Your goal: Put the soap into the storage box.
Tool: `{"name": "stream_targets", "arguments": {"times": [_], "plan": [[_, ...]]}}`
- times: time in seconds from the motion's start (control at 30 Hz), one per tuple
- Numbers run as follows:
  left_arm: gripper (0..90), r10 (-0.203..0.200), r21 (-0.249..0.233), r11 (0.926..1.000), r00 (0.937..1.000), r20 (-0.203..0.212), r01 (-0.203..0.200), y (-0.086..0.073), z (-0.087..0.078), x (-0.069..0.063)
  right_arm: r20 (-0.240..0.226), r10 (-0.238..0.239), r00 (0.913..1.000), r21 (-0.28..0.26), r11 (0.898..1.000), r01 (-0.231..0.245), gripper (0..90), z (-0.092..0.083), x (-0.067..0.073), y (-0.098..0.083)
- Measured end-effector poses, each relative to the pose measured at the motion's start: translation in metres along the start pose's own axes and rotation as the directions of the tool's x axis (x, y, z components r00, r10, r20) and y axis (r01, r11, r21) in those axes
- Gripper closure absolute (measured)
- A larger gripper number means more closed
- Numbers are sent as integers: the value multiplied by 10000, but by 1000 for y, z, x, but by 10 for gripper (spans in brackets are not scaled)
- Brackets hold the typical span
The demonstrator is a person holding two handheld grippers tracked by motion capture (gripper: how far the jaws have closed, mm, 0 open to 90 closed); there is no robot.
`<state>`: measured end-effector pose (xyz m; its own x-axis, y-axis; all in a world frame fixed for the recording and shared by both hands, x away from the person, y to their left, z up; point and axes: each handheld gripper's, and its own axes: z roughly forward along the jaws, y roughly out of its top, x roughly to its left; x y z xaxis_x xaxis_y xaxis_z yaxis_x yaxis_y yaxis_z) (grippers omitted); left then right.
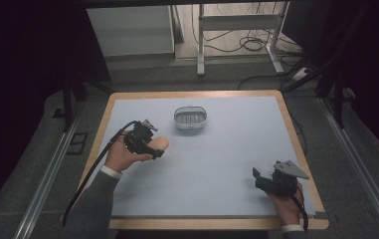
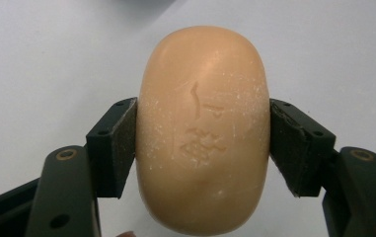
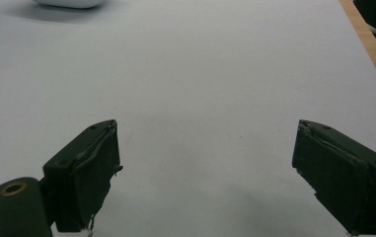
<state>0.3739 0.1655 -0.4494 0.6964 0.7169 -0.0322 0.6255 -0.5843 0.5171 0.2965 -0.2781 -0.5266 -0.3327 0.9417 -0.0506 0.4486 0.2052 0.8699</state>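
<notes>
A peach-coloured oval bar of soap [image 2: 203, 128] with stamped characters sits between the pads of my left gripper [image 2: 203, 143], which is shut on its two long sides. In the high view the soap [image 1: 160, 143] pokes out of that gripper [image 1: 153, 147] at the table's left, just above the pale mat. A white oval soap dish [image 1: 190, 117] with a slotted floor stands behind it, toward the middle back. My right gripper [image 1: 257, 178] rests open near the front right corner, its jaws [image 3: 205, 168] wide apart with bare mat between them.
The table [image 1: 296, 139] has a wooden rim around a pale blue-grey mat. The dish's lower edge [image 3: 67, 3] shows at the top left of the right gripper view. Beyond the table stand a white frame leg [image 1: 200, 40] and floor cables.
</notes>
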Motion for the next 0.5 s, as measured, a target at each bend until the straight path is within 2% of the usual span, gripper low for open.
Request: {"name": "stream_targets", "arguments": {"times": [0.17,0.5], "plan": [[324,64,90,9999,10000,-44,-63,5,4,1,-10,2,10000,12,10000,-2,110,0,0,0],[324,-64,18,10000,10000,37,64,8,7,7,-13,-3,10000,17,10000,3,111,0,0,0]]}}
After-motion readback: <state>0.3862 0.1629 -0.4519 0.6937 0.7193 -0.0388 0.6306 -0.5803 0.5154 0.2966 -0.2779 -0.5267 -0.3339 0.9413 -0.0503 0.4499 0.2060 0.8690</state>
